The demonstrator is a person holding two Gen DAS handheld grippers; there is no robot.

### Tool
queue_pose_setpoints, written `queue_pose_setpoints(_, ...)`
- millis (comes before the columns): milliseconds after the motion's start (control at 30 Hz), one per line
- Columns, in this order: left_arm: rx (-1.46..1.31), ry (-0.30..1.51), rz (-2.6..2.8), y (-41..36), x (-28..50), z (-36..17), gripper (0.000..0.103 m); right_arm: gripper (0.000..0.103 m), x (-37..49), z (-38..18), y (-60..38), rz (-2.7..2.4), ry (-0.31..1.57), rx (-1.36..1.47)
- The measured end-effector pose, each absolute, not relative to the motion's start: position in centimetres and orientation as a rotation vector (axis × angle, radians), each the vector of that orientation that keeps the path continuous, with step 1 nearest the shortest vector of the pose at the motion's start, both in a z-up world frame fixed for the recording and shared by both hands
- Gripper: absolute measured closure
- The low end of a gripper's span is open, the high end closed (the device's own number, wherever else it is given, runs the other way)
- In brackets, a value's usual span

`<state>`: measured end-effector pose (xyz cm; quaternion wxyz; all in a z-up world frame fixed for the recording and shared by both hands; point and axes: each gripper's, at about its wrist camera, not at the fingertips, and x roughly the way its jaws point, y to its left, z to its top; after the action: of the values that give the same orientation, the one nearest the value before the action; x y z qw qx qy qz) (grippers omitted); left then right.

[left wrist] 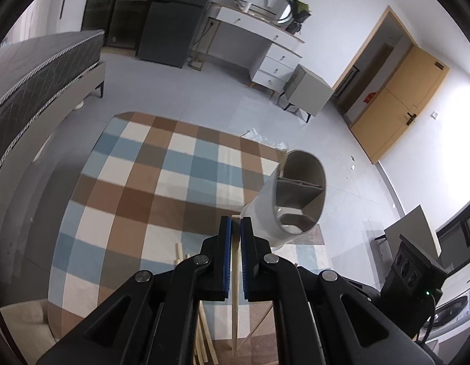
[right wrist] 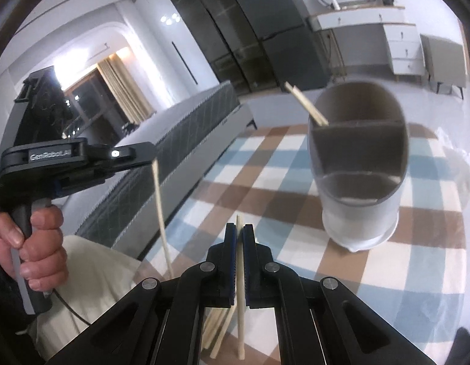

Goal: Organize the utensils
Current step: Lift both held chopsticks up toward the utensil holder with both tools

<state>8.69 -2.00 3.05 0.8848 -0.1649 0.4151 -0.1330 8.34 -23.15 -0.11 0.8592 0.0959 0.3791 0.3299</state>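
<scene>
A white utensil holder [left wrist: 291, 203] with grey inner dividers stands on a glass table; it also shows in the right wrist view [right wrist: 361, 179], with one chopstick [right wrist: 306, 105] leaning out of its far-left compartment. My left gripper [left wrist: 236, 223] is shut on a wooden chopstick [left wrist: 235, 289], just left of the holder. In the right wrist view the left gripper [right wrist: 149, 156] holds that chopstick [right wrist: 162, 213] hanging down. My right gripper [right wrist: 241, 229] is shut on another chopstick [right wrist: 240, 289], in front of and left of the holder.
Several loose chopsticks [left wrist: 201, 334] lie on the glass near the front edge, also in the right wrist view [right wrist: 218, 331]. A checked rug [left wrist: 149, 182] lies under the table. A bed [left wrist: 37, 70] is at the left, a white dresser [left wrist: 274, 57] at the back.
</scene>
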Motion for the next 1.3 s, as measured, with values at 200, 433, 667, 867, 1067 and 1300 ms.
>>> queue_pose_setpoints(200, -0.304, 0.827, -0.301, -3.6, 9.5, 5.2, 0.102, 0.1, 7.9, 2.2, -24.4, 0.674, 0.702, 0.219)
queue_pose_setpoints(433, -0.294, 0.749, -0.325, -5.3, 11.4, 8.6, 0.102, 0.1, 8.1, 5.6, -26.9, 0.657, 0.592, 0.276)
queue_pose_setpoints(667, -0.343, 0.571, -0.326, -6.1, 14.2, 12.3, 0.102, 0.1, 10.3, 12.4, -29.6, 0.622, 0.458, 0.222)
queue_pose_setpoints(867, -0.388, 0.495, -0.294, -6.9, 17.3, 12.4, 0.102, 0.1, 13.6, 16.9, -30.8, 0.633, 0.353, 0.191)
queue_pose_setpoints(1067, -0.409, 0.458, -0.287, -7.9, 20.4, 11.2, 0.102, 0.1, 17.1, 17.6, -30.6, 0.593, 0.311, 0.133)
queue_pose_setpoints(1300, -0.392, 0.45, -0.293, -8.7, 22.3, 9.4, 0.102, 0.1, 20.0, 15.7, -29.0, 0.595, 0.316, 0.063)
